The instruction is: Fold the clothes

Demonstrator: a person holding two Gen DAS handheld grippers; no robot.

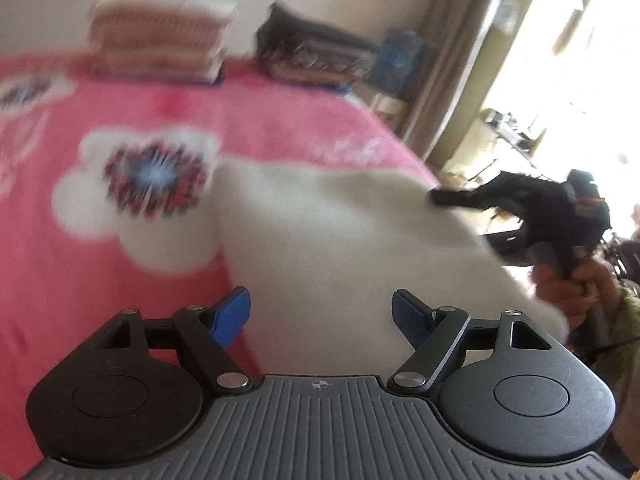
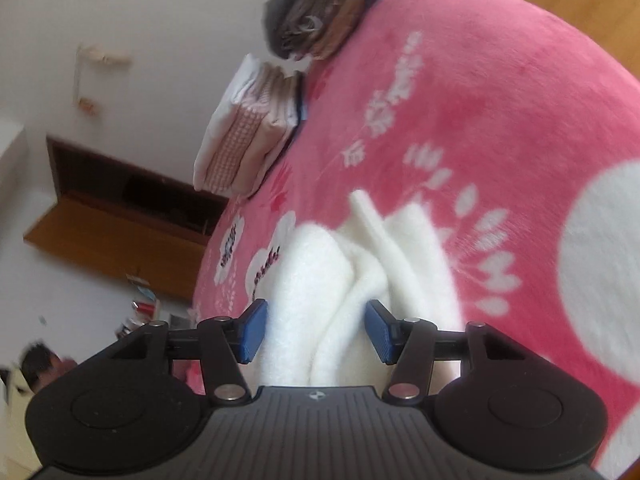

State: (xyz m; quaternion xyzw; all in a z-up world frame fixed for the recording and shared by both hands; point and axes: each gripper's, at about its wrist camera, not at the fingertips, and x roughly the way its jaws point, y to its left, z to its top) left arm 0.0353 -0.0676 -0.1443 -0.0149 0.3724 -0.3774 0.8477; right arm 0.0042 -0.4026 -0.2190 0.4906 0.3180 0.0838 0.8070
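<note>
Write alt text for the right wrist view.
A white fluffy garment lies bunched on a pink flowered blanket, between the blue pads of the right claw, which stand apart from it. Two stacks of folded clothes sit further along the bed, by a white wall.

One white garment [image 1: 340, 240], two folded stacks [image 1: 160, 40] (both far).

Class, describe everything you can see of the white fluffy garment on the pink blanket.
The white fluffy garment looks like soft fleece or plush knit, plain and unpatterned. It lies on the pink flowered blanket, partly folded, bunched into thick ridges with one narrow strip sticking out. In the left wrist view it spreads as a broad smooth panel. Folds sit between the right gripper's blue pads, which are parted; contact is unclear.
</note>
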